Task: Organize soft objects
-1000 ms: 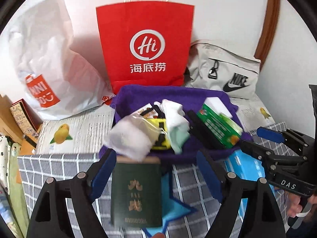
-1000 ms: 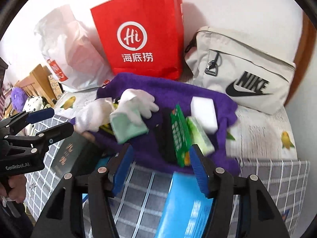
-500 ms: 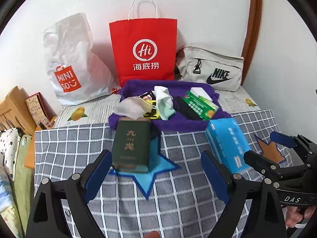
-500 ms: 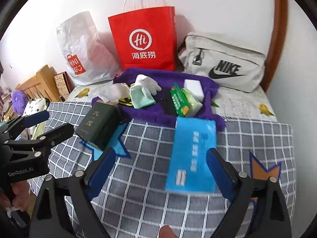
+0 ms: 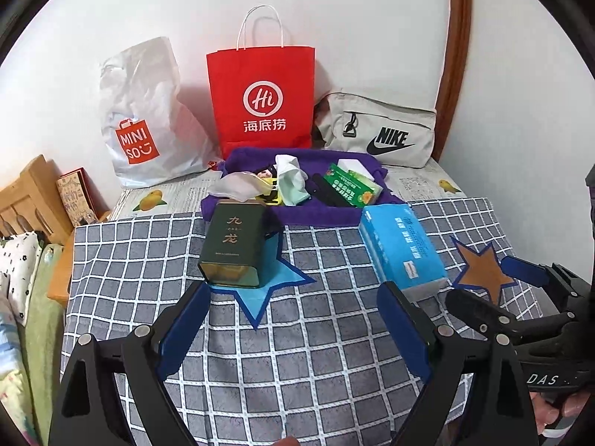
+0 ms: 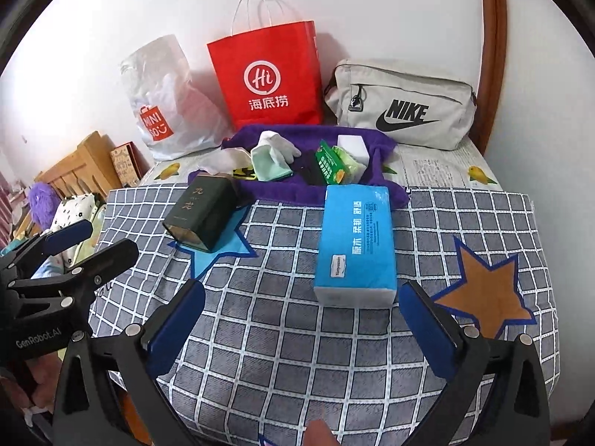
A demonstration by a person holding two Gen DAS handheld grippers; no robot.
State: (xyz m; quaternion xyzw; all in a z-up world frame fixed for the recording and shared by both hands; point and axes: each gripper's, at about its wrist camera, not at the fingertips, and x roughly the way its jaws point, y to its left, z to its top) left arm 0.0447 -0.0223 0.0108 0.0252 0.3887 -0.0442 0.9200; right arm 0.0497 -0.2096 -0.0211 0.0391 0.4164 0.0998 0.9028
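1. Both tools were pulled back; right tool (image 6: 301, 319) jaws just spread wider, left tool (image 5: 293, 316) spread, both empty.
2. Counted: one green tin (image 5: 232, 249), one blue tissue pack (image 6: 355, 245), three bags.
3. Tin and pack lie on checked cloth (image 5: 316, 334), soft items on purple towel (image 6: 275, 189); white wall behind.

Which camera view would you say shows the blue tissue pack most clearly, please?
The right wrist view: the blue tissue pack lies centred, its whole printed top readable. In the left wrist view it sits off to the right, foreshortened, its near end beside a fingertip.

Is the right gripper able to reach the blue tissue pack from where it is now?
Probably yes: the right gripper is open and empty, the blue tissue pack lies just ahead, nothing between.
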